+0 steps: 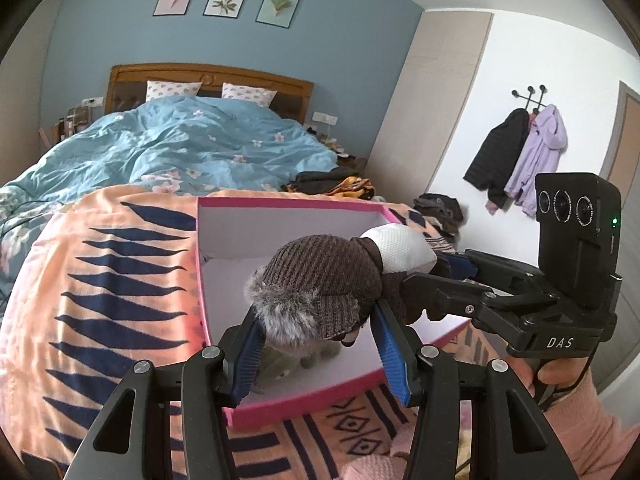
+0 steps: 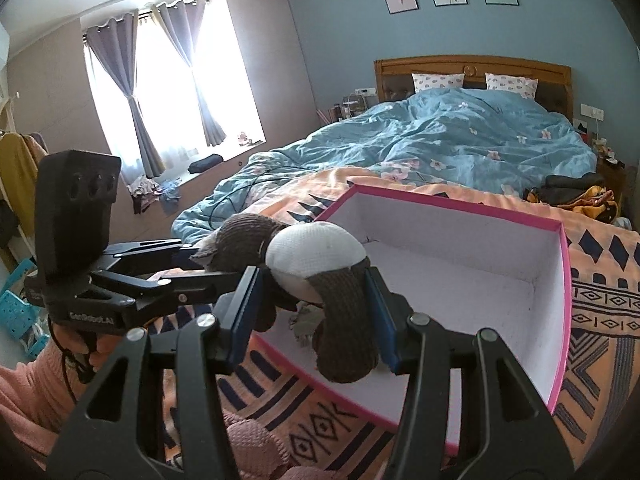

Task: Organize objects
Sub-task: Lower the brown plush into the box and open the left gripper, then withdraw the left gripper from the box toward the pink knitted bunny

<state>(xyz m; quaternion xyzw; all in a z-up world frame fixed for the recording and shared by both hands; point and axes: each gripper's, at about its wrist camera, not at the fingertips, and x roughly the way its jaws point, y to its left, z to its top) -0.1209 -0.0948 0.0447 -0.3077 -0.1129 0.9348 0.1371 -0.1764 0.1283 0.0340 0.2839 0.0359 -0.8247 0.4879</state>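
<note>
both tools are clamped on one knitted toy (image 1: pixel 320 276), left tool (image 1: pixel 316 350) pinching its furry end, right tool (image 2: pixel 316 312) gripping the brown leg end, so it hangs stretched between them. bed (image 1: pixel 180 148) with an orange blanket (image 1: pixel 100 280) carries the pink box (image 1: pixel 288 204), white inside. toy hovers over the box's near corner, probably so it drops in flat. something green (image 1: pixel 280 364) already lies inside.

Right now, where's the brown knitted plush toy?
The brown knitted plush toy hangs over the open pink box on the orange patterned blanket, gripped by left gripper and right gripper.
</note>
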